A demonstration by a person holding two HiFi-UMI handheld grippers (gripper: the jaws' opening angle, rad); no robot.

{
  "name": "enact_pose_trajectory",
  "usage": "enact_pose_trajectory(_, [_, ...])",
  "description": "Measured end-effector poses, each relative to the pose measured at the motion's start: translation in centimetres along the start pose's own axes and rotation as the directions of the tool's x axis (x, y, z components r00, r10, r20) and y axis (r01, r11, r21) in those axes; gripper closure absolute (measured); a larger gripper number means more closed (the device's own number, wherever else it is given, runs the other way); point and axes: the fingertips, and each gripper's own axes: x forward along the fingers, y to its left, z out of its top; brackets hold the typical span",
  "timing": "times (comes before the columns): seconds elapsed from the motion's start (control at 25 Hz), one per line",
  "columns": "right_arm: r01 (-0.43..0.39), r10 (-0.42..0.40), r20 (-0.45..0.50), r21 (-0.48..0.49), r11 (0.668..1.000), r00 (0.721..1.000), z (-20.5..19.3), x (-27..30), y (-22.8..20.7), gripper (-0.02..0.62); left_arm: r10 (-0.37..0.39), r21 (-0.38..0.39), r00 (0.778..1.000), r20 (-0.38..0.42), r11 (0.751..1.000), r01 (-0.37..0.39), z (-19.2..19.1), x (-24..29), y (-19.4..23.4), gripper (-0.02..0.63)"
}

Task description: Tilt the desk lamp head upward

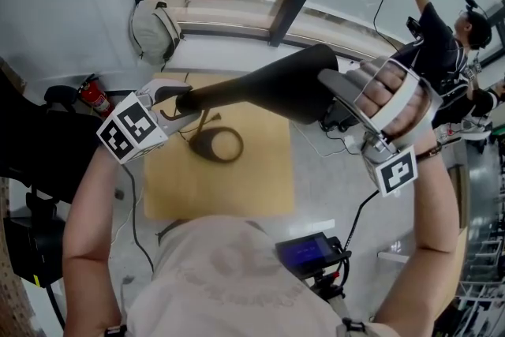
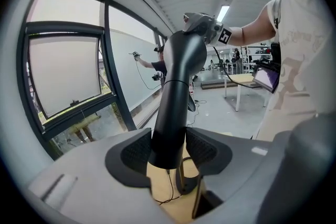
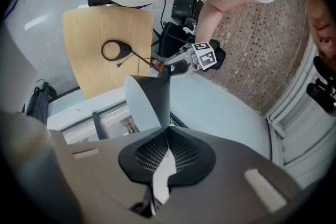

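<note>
Pads of right gripper (image 3: 167,150) pinched together on the thin rim at the wide end of the lamp head (image 1: 276,83). Left gripper (image 2: 168,150) spread wide, straddling the head's narrow rear end, seemingly without squeeze. Head held up above the ring-shaped lamp base (image 1: 217,144) on the table (image 1: 260,185). Probably mid-tilt, with only 1 real grip. Next: raise the rim away from the base, slowly, bracing the rear end between the 2 open jaws.

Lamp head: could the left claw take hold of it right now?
Probably yes: the left claw stands open, the lamp head between its jaws, nothing blocking. The right claw is shut on its rim.
</note>
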Motion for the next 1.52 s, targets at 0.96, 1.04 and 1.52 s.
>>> enact_pose_trajectory(0.96, [0.137, -0.085, -0.144, 0.399, 0.907, 0.986, -2.8, -1.9, -2.0, 0.581, -0.030, -0.089, 0.998, 0.061, 0.995, 0.035, -0.2, 0.1, 0.1, 0.399])
enact_pose_trajectory(1.04, [0.148, -0.094, -0.150, 0.410, 0.900, 0.984, -2.7, -1.8, -2.5, 0.581, -0.031, -0.090, 0.998, 0.057, 0.995, 0.036, -0.1, 0.1, 0.0, 0.399])
enact_pose_trajectory(1.52, [0.233, -0.135, -0.230, 0.478, 0.847, 0.964, -3.6, -1.8, -3.1, 0.583, -0.031, -0.095, 0.998, 0.057, 0.995, 0.036, 0.0, 0.0, -0.4, 0.399])
